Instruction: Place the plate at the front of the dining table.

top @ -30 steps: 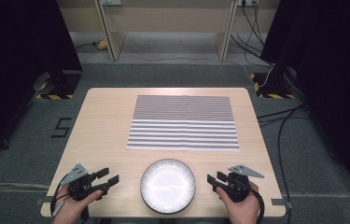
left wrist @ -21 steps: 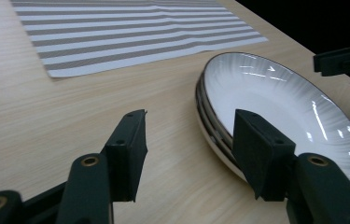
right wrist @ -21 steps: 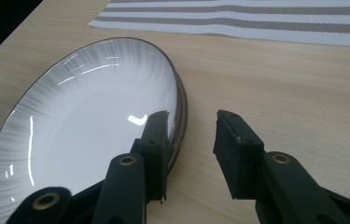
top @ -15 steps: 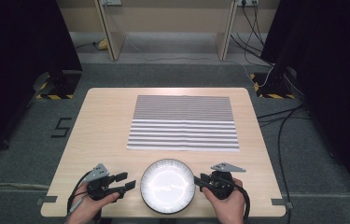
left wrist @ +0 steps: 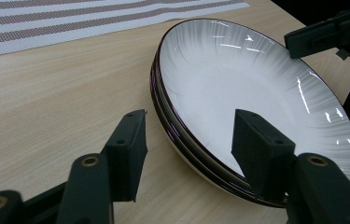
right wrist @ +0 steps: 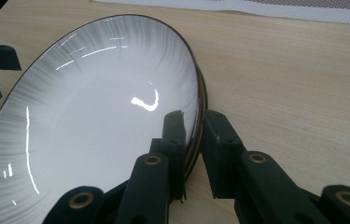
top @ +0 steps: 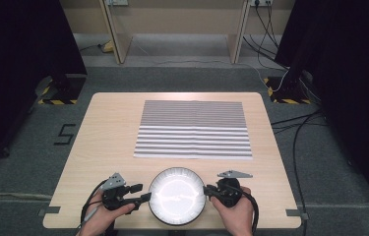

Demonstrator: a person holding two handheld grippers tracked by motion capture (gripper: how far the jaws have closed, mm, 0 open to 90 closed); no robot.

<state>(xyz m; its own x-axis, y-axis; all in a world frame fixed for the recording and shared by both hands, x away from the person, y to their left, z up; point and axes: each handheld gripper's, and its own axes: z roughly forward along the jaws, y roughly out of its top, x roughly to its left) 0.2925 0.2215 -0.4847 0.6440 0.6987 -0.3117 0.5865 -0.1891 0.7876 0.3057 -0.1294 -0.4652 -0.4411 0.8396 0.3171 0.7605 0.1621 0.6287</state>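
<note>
In the high view, a white plate [top: 176, 195] is sitting at the middle of the table's [top: 108, 128] near edge. A striped placemat [top: 193, 130] is lying flat across the table's centre, reaching toward the far edge and well apart from the plate. The left gripper [top: 144, 197] is lying just beside the plate's left rim, held by the person's left hand [top: 104, 216]. The right gripper [top: 207, 191] is meeting the plate's right rim, with the right hand [top: 235, 216] behind it.

In the left gripper view, the left gripper [left wrist: 189, 140] is holding its jaws spread wide on either side of the plate's [left wrist: 238, 93] dark rim, one over the bare wood, the other over the white inside, neither pressing on it. The placemat [left wrist: 93, 18] is running along the top.

In the right gripper view, the right gripper [right wrist: 192, 133] is pinching the plate's [right wrist: 88, 116] rim, with one jaw inside the dish and the other outside against the edge.
</note>
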